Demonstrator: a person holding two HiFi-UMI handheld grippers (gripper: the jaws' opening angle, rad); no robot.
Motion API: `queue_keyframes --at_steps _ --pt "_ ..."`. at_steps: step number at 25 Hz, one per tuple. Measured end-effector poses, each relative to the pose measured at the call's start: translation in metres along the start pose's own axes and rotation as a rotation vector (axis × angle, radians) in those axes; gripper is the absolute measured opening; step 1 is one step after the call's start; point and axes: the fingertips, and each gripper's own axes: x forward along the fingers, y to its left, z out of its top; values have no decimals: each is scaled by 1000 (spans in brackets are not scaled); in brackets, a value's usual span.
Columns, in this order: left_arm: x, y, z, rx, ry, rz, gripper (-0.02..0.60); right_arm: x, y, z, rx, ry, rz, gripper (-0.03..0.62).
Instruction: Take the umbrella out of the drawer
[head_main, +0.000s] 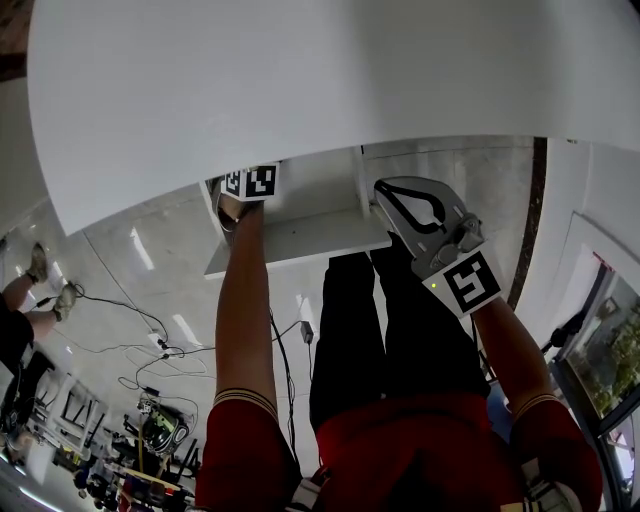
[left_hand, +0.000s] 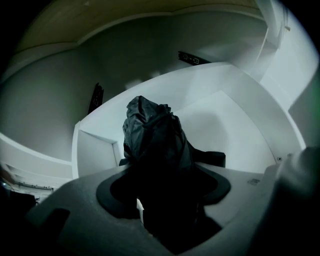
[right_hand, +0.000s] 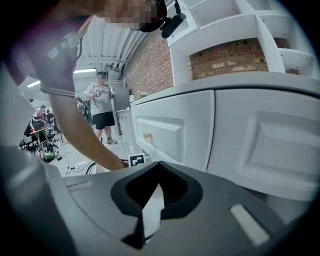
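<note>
The right gripper (head_main: 392, 196), jaws closed on nothing, tilts down at the open white drawer's (left_hand: 95, 150) near right edge. The left arm (head_main: 245, 300) stretches straight in. Farther inside, the left gripper (left_hand: 167, 197) clasps the black folded fabric umbrella (left_hand: 152, 135).

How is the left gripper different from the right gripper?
The left gripper is closed on the black umbrella; the right gripper is shut on nothing. The left gripper reaches into the open drawer; the right gripper is outside, facing closed cabinet fronts. Both are grey two-jaw tools.
</note>
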Motion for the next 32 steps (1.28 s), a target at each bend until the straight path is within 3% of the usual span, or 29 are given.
queue_keyframes --at_steps 1,2,3,8,10,21,32 --pt "12 -15 -16 -61 59 -102 291 -2 -1 -2 -2 3 3 12" --pt "13 -17 -19 -62 72 -114 281 -3 -1 -5 -5 6 7 12" --pt "8 -9 -12 -16 51 -57 272 -5 -2 -7 -8 10 11 12" --pt "-54 77 72 454 -220 541 251 -11 -4 -6 -12 5 19 12" --pt "-58 86 84 570 -257 623 247 -14 -6 -6 -36 16 30 12" --pt "-61 0 59 1003 -195 502 244 -30 -4 17 -58 1 47 12" --pt "-120 -85 18 1239 -257 377 244 -55 0 70 -16 -76 7 12"
